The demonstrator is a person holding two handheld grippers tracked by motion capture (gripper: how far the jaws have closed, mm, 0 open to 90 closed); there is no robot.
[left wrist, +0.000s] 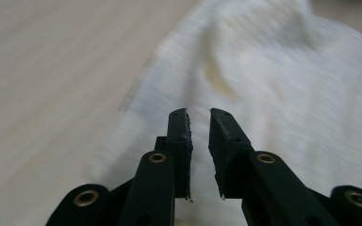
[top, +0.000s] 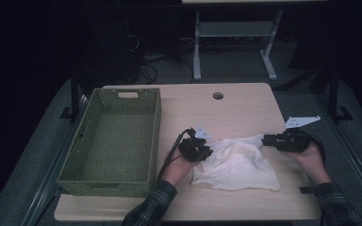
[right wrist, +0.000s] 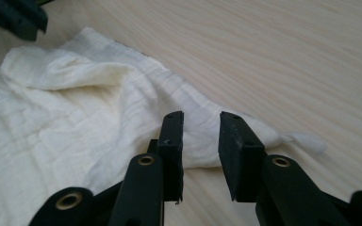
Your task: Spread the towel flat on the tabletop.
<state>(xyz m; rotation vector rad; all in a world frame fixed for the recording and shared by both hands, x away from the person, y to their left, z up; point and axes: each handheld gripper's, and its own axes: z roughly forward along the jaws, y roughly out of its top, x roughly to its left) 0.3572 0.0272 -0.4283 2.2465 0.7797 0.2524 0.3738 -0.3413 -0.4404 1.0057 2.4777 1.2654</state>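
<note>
White cloth (left wrist: 283,80) beneath parted fingers (left wrist: 179,136)

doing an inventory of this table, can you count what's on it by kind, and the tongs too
cloth: 1, white, lying rumpled on the table
basket: 1, green
tongs: 2, the left tongs at the cloth's left edge, the right tongs at its right corner
total: 4
</note>
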